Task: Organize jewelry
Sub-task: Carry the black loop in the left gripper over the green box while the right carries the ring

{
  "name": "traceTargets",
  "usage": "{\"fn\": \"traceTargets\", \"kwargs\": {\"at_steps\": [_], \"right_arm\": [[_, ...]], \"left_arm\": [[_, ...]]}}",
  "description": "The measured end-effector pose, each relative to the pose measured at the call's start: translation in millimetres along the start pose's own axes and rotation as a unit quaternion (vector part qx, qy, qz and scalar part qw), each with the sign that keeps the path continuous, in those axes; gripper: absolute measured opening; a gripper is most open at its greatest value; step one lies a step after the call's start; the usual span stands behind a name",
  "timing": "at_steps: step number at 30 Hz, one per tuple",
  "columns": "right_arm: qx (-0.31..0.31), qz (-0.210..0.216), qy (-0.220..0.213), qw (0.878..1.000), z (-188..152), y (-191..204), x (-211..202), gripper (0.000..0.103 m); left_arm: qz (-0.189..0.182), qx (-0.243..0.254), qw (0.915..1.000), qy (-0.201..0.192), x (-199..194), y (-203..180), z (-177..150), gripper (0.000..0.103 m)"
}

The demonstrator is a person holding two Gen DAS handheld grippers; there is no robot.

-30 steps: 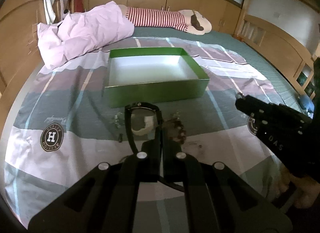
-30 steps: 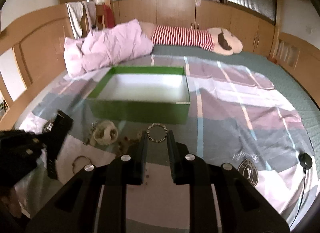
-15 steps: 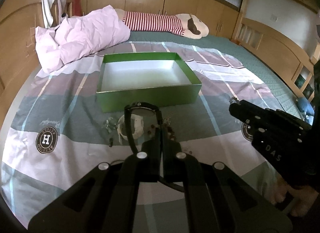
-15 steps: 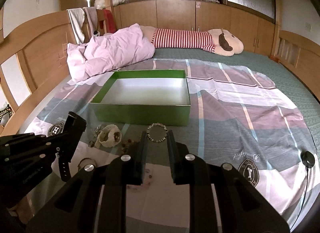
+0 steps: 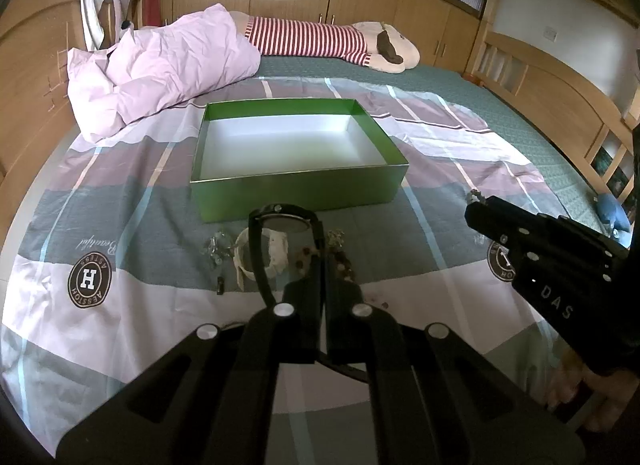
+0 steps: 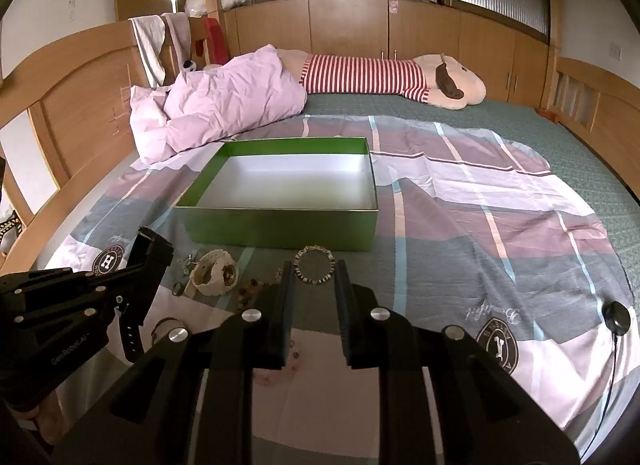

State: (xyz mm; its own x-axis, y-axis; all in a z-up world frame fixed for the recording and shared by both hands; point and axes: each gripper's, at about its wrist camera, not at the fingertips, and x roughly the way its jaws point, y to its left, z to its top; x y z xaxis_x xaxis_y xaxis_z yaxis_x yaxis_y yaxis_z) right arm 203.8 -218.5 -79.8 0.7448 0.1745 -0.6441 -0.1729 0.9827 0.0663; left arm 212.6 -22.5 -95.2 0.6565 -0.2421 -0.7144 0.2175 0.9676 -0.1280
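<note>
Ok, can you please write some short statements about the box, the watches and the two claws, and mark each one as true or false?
1. The green box has nothing inside. True.
2. The left claw is shut on the black watch. True.
3. The white watch lies inside the box. False: it lies on the bedsheet, in front of the box.
4. The right claw holds nothing. False: the beaded bracelet is gripped between its fingers.
5. A lid covers the box. False: the box is open on top and its white floor shows.
</note>
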Motion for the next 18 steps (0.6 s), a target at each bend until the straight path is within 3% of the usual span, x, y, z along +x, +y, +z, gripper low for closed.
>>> {"fn": "traceTargets", "kwargs": {"at_steps": [18], "right_arm": [[0.004, -0.001, 0.004, 1.000, 8.7, -2.9, 15.6, 0.020]], "left_arm": [[0.016, -0.018, 0.9997, 0.001, 21.3, 9.8, 19.2, 0.002]]}}
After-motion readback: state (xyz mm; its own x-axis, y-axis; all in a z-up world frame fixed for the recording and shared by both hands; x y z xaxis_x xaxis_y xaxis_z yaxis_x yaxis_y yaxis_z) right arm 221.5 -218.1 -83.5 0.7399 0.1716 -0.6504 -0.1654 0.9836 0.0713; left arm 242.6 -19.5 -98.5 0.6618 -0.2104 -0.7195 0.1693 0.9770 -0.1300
